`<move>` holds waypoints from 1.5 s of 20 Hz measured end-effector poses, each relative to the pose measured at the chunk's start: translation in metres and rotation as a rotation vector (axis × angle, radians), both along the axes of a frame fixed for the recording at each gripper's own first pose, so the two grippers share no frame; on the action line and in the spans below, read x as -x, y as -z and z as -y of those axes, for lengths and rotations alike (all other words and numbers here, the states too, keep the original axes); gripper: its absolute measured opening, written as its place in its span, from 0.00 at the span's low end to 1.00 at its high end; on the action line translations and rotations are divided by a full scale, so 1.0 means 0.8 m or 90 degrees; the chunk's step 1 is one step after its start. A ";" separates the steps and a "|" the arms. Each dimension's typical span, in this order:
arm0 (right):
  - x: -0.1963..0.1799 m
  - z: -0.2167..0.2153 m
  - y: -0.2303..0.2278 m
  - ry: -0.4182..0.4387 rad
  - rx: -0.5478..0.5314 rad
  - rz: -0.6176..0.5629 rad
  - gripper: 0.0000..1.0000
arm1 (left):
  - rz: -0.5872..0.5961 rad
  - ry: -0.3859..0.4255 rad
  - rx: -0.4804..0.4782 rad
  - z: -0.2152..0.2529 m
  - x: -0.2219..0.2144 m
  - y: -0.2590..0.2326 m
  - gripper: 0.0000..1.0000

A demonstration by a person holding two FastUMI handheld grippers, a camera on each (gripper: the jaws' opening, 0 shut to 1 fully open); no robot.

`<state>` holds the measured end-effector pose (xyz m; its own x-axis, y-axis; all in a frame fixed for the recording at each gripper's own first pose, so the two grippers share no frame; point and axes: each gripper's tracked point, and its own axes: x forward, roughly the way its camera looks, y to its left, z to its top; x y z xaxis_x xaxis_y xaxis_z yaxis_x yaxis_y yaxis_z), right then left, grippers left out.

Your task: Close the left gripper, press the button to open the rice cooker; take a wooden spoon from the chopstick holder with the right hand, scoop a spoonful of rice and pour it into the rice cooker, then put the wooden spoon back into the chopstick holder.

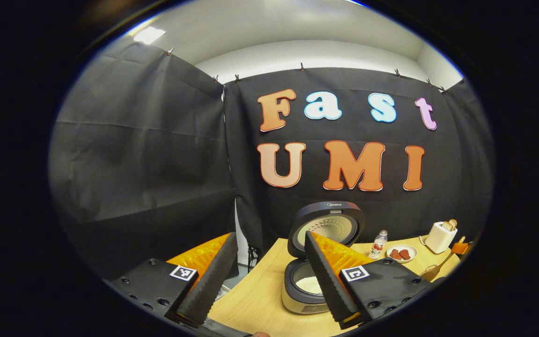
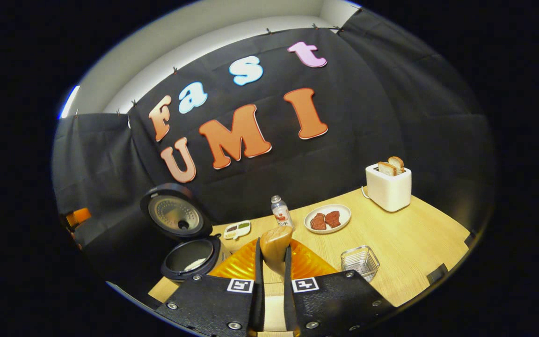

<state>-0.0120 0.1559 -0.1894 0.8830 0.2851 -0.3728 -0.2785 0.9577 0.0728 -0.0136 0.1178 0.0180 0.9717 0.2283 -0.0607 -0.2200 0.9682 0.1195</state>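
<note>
Left gripper view: left tongs (image 1: 269,281) spread open above the bench (image 1: 260,299); rice cooker (image 1: 304,281) lid raised. Right gripper view: wire chopstick holder (image 2: 360,261) right of the right tongs (image 2: 273,285), which clamp the wooden spoon (image 2: 275,248), bowl pointing forward along the fingers.

Rice cooker (image 2: 187,255) lid up, wooden spoon (image 2: 275,248) upright in claw

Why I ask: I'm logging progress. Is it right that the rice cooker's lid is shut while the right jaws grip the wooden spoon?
Not quite: the rice cooker lid stands open, as the right gripper view shows. The right jaws do grip the wooden spoon.
</note>
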 end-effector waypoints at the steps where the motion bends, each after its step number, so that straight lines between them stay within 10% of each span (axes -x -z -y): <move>1: 0.002 -0.004 0.011 -0.007 0.021 0.003 0.16 | -0.003 -0.002 -0.001 -0.002 0.003 0.002 0.97; 15: 0.011 -0.007 0.141 -0.068 0.222 -0.030 0.16 | -0.041 -0.041 -0.005 -0.042 0.019 0.036 0.97; 30: 0.049 -0.027 0.148 -0.010 0.029 -0.132 0.16 | -0.053 -0.062 0.025 -0.051 0.027 0.049 0.98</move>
